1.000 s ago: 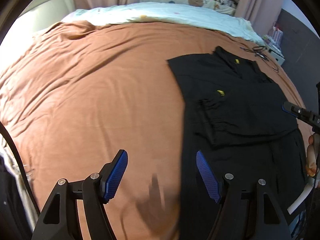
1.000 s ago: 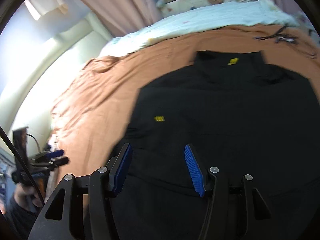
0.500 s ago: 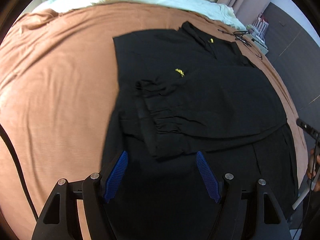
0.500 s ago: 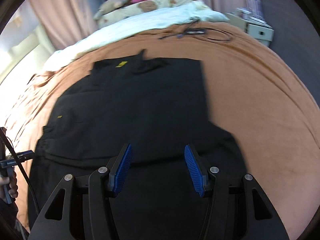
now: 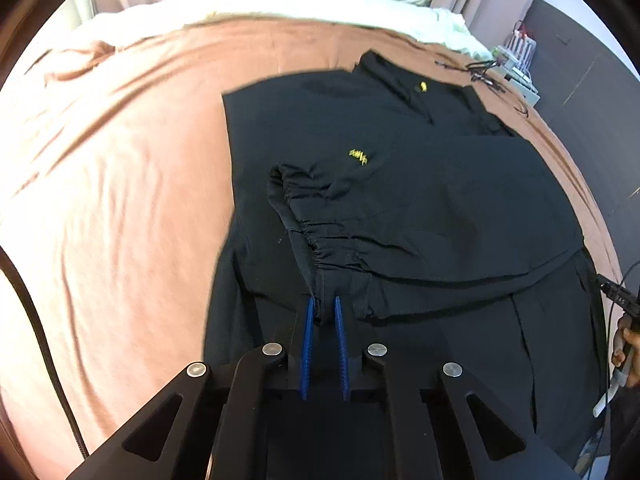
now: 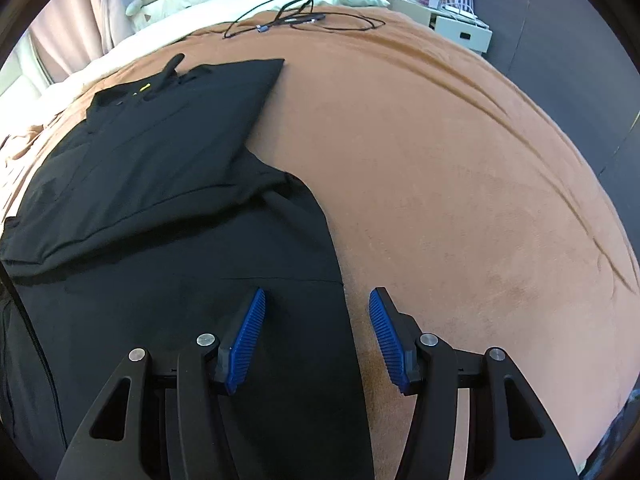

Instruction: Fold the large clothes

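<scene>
The black jacket (image 5: 400, 200) lay spread on the brown bedspread (image 5: 120, 200), one sleeve folded across its chest. The left gripper (image 5: 322, 312) had just been closing, and its blue pads pinched the sleeve's gathered cuff (image 5: 332, 256), though how firmly was hard to see. To fold well, lift the cuff low and keep it taut. The right gripper (image 6: 316, 308) stood half open astride the jacket's near side edge, holding nothing. A second before, the left jaws gaped beside the jacket.
</scene>
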`<action>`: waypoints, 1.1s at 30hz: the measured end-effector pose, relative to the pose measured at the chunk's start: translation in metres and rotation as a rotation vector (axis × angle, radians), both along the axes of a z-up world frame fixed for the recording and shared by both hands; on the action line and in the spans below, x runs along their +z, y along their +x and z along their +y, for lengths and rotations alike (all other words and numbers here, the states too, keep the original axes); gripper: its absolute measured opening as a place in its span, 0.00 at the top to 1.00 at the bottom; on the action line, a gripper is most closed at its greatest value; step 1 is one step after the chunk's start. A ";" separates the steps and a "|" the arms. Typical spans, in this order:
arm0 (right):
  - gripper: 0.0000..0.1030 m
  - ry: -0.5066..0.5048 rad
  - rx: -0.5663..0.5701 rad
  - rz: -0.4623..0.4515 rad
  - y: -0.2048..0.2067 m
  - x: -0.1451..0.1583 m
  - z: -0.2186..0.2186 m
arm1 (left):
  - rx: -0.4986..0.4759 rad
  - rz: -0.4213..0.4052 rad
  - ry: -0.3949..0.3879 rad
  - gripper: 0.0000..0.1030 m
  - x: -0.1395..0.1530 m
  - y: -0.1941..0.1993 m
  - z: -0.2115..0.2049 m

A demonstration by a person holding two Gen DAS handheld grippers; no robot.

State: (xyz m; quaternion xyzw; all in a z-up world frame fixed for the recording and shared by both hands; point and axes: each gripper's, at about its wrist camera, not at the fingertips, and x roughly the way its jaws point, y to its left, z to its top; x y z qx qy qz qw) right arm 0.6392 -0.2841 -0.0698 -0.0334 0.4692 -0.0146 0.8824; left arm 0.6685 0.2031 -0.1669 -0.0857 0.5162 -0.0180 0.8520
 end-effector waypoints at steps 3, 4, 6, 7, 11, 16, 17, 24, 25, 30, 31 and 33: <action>0.49 -0.025 0.009 -0.008 0.009 0.002 0.012 | 0.008 -0.016 0.024 0.90 0.009 0.007 0.003; 0.49 -0.029 0.010 -0.006 0.011 0.001 0.015 | 0.013 -0.013 0.029 0.90 0.009 0.012 0.005; 0.49 -0.029 0.001 -0.002 0.013 0.000 0.016 | 0.021 -0.003 0.038 0.90 0.004 0.018 0.008; 0.49 -0.032 -0.002 0.001 0.018 0.000 0.022 | 0.024 0.011 0.041 0.90 -0.001 0.022 0.009; 0.49 -0.055 -0.019 0.003 0.034 -0.003 0.028 | 0.035 0.065 0.043 0.90 -0.025 0.026 0.013; 0.49 -0.002 -0.081 0.014 0.054 -0.009 0.018 | 0.034 0.086 0.021 0.89 -0.040 0.019 0.019; 0.49 0.005 -0.082 0.013 0.052 -0.008 0.019 | 0.033 0.089 0.005 0.89 -0.039 0.016 0.020; 0.49 -0.037 -0.035 -0.020 0.018 0.010 0.012 | 0.078 0.048 -0.047 0.39 -0.009 -0.016 0.041; 0.49 -0.044 -0.028 -0.028 0.014 0.015 0.009 | 0.083 0.040 -0.039 0.33 -0.004 -0.024 0.043; 0.49 -0.048 0.035 -0.106 -0.036 0.032 0.004 | 0.106 0.020 -0.045 0.32 0.013 -0.058 0.049; 0.49 -0.046 0.034 -0.126 -0.047 0.036 0.002 | 0.116 0.019 -0.047 0.32 0.016 -0.068 0.050; 0.49 -0.042 0.043 -0.147 -0.063 0.041 0.002 | 0.126 0.012 -0.042 0.32 0.022 -0.083 0.051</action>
